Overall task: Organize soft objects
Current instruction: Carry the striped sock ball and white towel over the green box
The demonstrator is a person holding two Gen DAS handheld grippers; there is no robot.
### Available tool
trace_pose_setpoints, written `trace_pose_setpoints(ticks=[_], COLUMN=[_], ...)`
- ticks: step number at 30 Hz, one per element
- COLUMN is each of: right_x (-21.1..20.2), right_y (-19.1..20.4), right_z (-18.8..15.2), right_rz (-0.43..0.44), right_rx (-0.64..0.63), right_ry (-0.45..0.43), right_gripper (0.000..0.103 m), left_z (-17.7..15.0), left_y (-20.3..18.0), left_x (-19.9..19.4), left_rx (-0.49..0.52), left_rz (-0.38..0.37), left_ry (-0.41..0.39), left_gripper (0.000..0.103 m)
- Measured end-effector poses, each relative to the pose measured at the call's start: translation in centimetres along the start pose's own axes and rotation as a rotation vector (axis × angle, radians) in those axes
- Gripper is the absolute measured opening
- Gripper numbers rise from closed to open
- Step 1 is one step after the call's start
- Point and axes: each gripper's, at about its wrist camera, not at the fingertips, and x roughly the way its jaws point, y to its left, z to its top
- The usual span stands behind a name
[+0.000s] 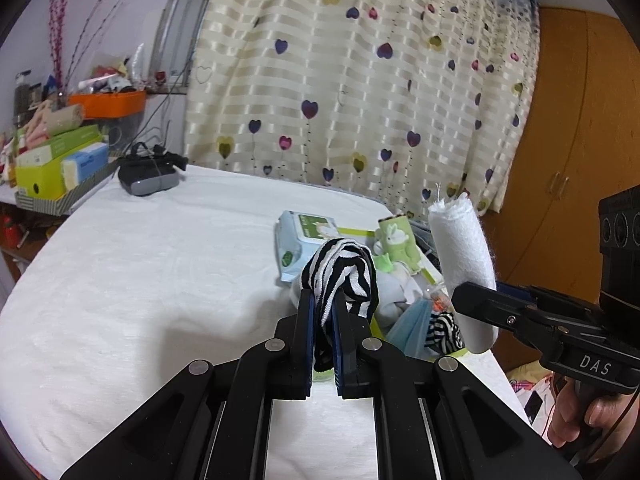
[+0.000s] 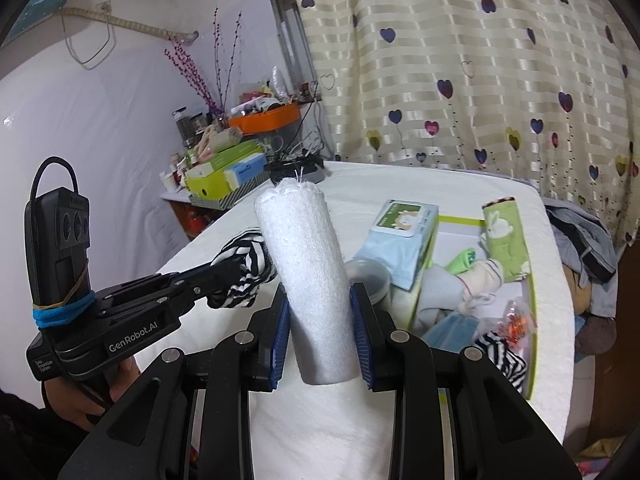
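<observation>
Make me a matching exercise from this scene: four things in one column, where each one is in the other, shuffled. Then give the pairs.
Things
1. striped cloth
2. white towel roll
3. wipes pack
4. headset

Places
A. far corner of the white table
B. clamped in the right gripper
C. leaning on the edge of the green-rimmed box
D. clamped in the left gripper

Pairs: 1-D, 2-B, 3-C, 4-A
</observation>
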Motion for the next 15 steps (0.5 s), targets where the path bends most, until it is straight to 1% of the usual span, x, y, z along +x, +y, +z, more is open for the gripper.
trace_pose_setpoints(ticks=[15], right_x=[-1.5], right_y=[-2.6], right_z=[-0.9], right_rz=[-0.045], right_rx=[0.053], right_ry=[-0.017], right_gripper=[0.030], left_z=[-0.1], left_y=[-2.4], left_x=[1.7], left_rx=[0.032], left_rz=[-0.050], left_ry=[0.030], left_gripper=[0.007])
